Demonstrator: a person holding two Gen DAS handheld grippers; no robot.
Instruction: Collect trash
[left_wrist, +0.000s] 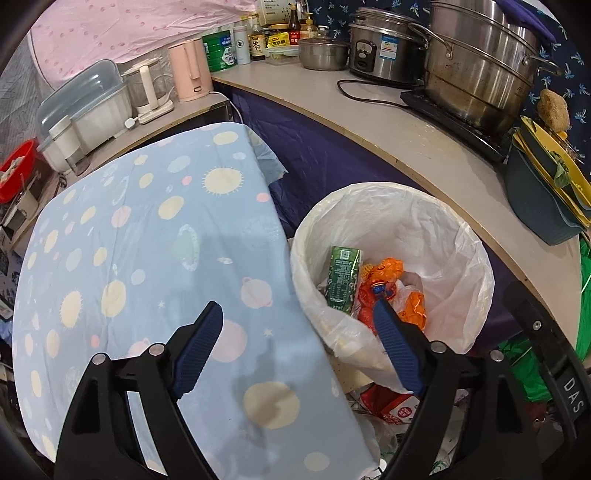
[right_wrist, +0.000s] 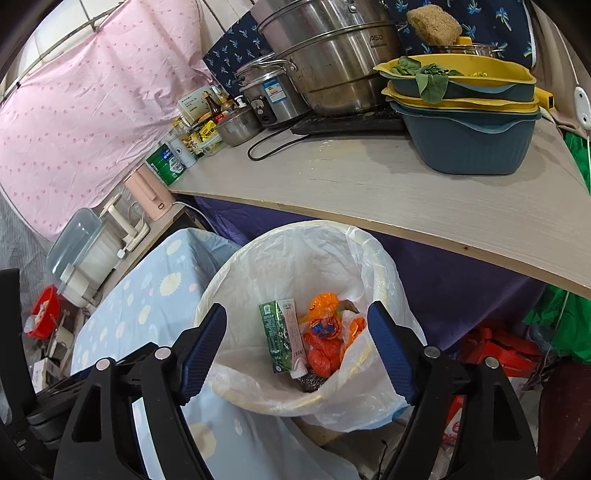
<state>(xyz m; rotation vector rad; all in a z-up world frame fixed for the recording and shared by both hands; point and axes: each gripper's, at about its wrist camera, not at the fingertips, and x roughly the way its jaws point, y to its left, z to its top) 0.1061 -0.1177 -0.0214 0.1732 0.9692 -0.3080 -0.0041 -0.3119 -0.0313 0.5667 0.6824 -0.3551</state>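
Note:
A bin lined with a white plastic bag (left_wrist: 436, 236) (right_wrist: 295, 258) stands on the floor between a cloth-covered table and a counter. Inside lie a green drink carton (left_wrist: 341, 280) (right_wrist: 277, 336), orange wrappers (left_wrist: 384, 273) (right_wrist: 325, 347) and a dark scrap. My left gripper (left_wrist: 297, 306) is open and empty; its left finger is over the blue cloth and its right finger over the bin's near rim. My right gripper (right_wrist: 297, 308) hangs open above the bin mouth, with nothing between its blue pads (right_wrist: 388, 347).
The table's blue planet-print cloth (left_wrist: 147, 258) (right_wrist: 129, 306) lies left of the bin. The wooden counter (left_wrist: 406, 147) (right_wrist: 369, 184) carries steel pots (left_wrist: 480, 66), a rice cooker, bottles and stacked blue and yellow basins (right_wrist: 465, 136). Red packaging (left_wrist: 395, 406) (right_wrist: 498, 350) litters the floor.

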